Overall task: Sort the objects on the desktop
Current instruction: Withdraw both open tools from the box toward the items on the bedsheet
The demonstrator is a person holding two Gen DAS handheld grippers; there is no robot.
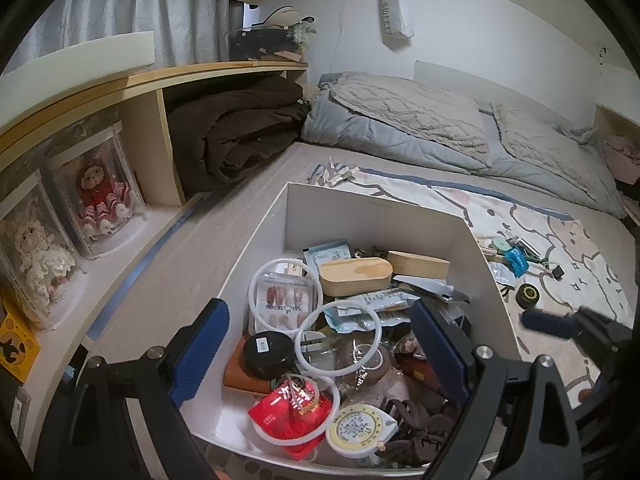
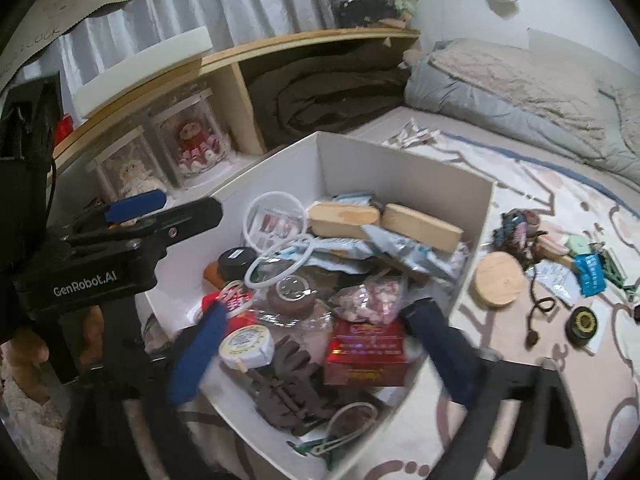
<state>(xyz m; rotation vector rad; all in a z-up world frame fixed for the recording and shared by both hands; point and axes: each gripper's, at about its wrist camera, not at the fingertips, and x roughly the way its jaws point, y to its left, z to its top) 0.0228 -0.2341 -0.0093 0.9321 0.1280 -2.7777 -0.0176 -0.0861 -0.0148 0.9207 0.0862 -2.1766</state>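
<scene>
Close in, we've got both grippers hovering over the white box (image 1: 496, 280). Our left gripper (image 1: 320, 344) has its blue pads spread wide with nothing between them, poised above the black round jar (image 1: 267, 351) and the loose white rings (image 1: 338, 338). Our right gripper (image 2: 316, 344) is spread apart and empty too, hanging over the red packet box (image 2: 366, 350) and the brown hair claws (image 2: 288, 384), its pads smeared with blur.

The risk, as we judge it: this box is crammed, so a pad dropping in could snag a ring or a crinkly pouch and drag neighbours up with the target. With two grippers this close over one box, they could also knock each other. From the right view, the left gripper sits level at the box's near-left corner, pointing inward; ours tilts down into the pile.

Further out, the unsorted items wait on the patterned blanket (image 2: 540, 420): a round wooden lid (image 2: 499, 281) just beside the box wall, a black-and-gold tin (image 2: 583, 323), a blue packet (image 2: 590, 274). Beyond lies the grey duvet (image 1: 420, 128).
</scene>
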